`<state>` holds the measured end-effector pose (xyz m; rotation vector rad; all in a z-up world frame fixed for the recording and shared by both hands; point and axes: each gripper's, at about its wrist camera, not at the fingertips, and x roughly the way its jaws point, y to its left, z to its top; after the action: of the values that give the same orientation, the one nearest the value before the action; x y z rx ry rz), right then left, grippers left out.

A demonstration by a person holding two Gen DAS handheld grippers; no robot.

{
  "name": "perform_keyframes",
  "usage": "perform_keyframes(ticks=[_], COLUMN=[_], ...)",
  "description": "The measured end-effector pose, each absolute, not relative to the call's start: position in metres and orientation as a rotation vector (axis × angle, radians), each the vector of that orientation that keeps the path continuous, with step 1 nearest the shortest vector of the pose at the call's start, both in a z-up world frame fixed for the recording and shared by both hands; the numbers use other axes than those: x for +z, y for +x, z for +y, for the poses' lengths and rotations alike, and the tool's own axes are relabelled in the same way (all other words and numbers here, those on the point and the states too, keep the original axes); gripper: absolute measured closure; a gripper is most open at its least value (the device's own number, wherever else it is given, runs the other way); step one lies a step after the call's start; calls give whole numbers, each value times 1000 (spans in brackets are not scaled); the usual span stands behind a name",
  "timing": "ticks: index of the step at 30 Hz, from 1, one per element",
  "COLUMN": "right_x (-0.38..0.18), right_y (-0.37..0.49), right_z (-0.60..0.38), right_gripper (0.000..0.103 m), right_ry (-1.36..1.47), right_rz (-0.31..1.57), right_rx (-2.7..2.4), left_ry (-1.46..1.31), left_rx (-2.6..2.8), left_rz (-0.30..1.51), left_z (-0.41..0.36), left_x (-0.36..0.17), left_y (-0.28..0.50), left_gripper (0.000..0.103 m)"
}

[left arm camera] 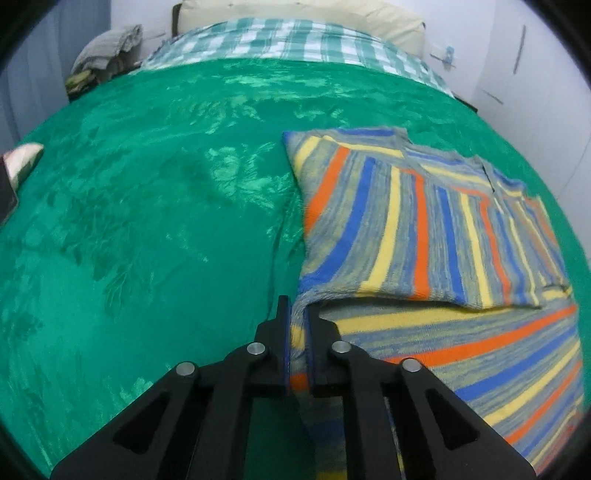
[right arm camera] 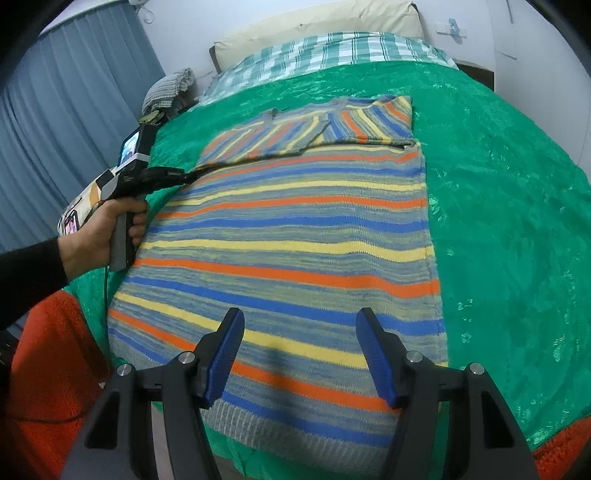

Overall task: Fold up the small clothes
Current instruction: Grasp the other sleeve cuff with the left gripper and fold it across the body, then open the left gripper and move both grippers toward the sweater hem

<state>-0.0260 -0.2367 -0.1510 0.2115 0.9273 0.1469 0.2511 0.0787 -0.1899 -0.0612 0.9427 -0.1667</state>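
Striped in orange, blue, yellow and grey, a knitted sweater (right arm camera: 295, 236) is lying flat on a green bedspread (right arm camera: 509, 206) that is covering the bed. Both sleeves are lying folded inward across the chest near the collar, the right sleeve (right arm camera: 369, 118) slightly overlapping the left sleeve (right arm camera: 266, 140). The ribbed hem is sitting nearest the right gripper.

The left gripper (left arm camera: 297, 314) is clenching the sweater's left side edge just below the sleeve; knit fabric is bunching between its fingers (left arm camera: 282, 332), and the jaws are standing almost together. From the right wrist view, the left hand (right arm camera: 107, 232) is wrapping around that tool's handle, with the tool's tip meeting the sweater's edge at the armpit.

The right gripper (right arm camera: 301, 332) is hovering over the hem end of the sweater with its jaws standing wide apart, gripping nothing; its blue pads (right arm camera: 225, 354) are framing the lower stripes.

A checked sheet (right arm camera: 332, 48) and a cream pillow (right arm camera: 317, 26) are lying at the head of the bed, and grey curtains (right arm camera: 66, 110) are hanging beside it.
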Motion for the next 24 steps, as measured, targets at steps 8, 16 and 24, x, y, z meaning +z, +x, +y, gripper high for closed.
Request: perform_keyframes(ticks=[8, 16, 24], right_x=[-144, -145, -144], right_y=[-28, -29, -29], right_z=[-244, -248, -260], right_gripper=[40, 40, 40], right_ry=[242, 263, 270], right_rz=[896, 900, 907], right_rx=[146, 126, 84], left_ry=[25, -15, -45], left_rx=[-229, -234, -190], left_rz=[857, 851, 919], left_z=[74, 42, 68], left_x=[-154, -148, -156], left_y=[216, 271, 245], left_gripper=[46, 43, 35])
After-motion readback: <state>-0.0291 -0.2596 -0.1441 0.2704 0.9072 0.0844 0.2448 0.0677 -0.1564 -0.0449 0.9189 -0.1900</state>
